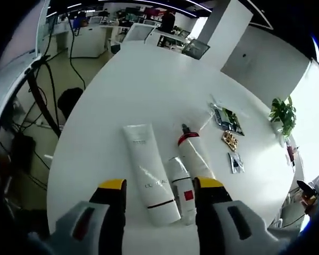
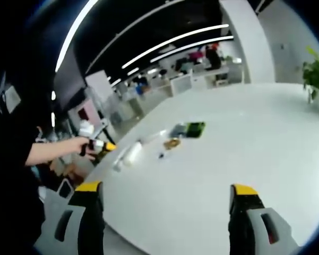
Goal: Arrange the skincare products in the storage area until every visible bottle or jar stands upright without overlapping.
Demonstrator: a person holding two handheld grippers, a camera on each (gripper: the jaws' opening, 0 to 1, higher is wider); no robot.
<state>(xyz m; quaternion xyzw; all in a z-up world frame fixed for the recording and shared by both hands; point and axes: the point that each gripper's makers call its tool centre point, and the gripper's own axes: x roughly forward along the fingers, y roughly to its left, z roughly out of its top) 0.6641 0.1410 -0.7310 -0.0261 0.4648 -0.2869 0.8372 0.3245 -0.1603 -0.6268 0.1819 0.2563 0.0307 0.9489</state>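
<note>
The white tube [image 1: 151, 172] lies flat on the table [image 1: 122, 85] between the wide-apart jaws of your left gripper [image 1: 158, 192], beside two smaller tubes, probably light, soft and slippery, so grip its stiffer cap end, while your right gripper [image 2: 165, 194] hangs apart.

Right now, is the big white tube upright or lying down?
Lying down: the big white tube lies flat on the white table, cap toward the camera.
</note>
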